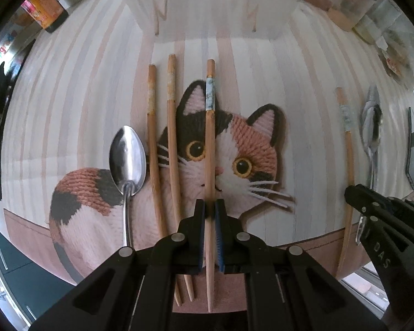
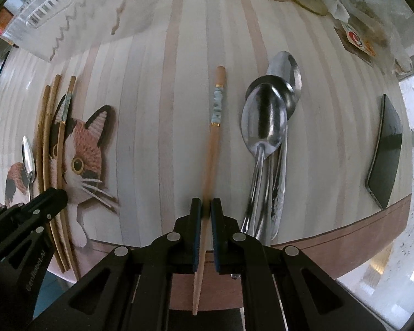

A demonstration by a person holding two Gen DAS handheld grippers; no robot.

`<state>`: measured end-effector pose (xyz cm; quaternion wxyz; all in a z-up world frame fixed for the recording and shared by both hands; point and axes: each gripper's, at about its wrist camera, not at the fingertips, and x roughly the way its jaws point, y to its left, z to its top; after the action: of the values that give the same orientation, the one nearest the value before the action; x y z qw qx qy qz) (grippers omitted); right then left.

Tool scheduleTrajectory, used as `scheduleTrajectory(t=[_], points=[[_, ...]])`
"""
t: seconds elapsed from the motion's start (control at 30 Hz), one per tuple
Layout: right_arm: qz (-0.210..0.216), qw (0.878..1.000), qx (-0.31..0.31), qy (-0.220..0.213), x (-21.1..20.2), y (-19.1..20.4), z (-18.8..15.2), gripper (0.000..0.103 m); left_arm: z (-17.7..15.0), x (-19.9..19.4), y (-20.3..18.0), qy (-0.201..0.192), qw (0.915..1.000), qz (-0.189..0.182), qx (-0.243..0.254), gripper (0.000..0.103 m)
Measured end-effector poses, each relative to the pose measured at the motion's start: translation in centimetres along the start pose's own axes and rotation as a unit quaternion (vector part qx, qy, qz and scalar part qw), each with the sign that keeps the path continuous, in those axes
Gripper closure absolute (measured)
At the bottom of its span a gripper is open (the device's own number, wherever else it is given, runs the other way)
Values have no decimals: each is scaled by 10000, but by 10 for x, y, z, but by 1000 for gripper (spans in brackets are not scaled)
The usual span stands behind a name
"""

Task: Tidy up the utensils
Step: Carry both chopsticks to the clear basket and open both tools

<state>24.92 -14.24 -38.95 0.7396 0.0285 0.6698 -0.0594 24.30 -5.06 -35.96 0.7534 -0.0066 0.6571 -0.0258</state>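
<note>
Left gripper [image 1: 210, 209]: blue-padded fingers closed on a banded chopstick [image 1: 210, 143], which ran forward between them across the cat-print mat [image 1: 251, 143]. Its tapered end passed back under the gripper toward the camera; the thick end pointed away toward the white rack [image 1: 207, 5].

Two plain chopsticks [image 1: 162, 151] lay side by side just left of the held one, roughly parallel to it. A single spoon [image 1: 127, 160] lay just left of those, bowl up and away from the camera, touching the nearest stick or nearly so; contact could not be told.

Right gripper [image 2: 204, 208]: fingers clamped on a second banded chopstick [image 2: 213, 138], blue-white wrap near its far end, shaft slightly blurred at the pads. It lay along the striped tablecloth [image 2: 151, 110].

Just right of it, a pile of spoons [image 2: 267, 138], bowls overlapping, handles bunched toward the camera. Count uncertain, at least three. A dark flat slab [image 2: 386, 151] lay well apart at the far right.

Jars and a bottle [image 1: 48, 11] stood along the table's far edge.
</note>
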Motion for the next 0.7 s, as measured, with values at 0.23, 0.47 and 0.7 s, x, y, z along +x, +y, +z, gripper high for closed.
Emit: scheduleTrajectory(t=[0.23, 0.47, 0.7], points=[[345, 9982, 30, -483, -51, 4, -4, 96, -3, -65, -2, -617, 9980, -79, 138, 99], [866, 9895, 20, -1157, -133, -6, 18, 96, 14, -149, 7, -1352, 9905, -195, 119, 99], [1615, 9729, 2, -1652, -198, -11, 100, 97, 86, -207, 25, -1743, 9805, -890, -180, 99]])
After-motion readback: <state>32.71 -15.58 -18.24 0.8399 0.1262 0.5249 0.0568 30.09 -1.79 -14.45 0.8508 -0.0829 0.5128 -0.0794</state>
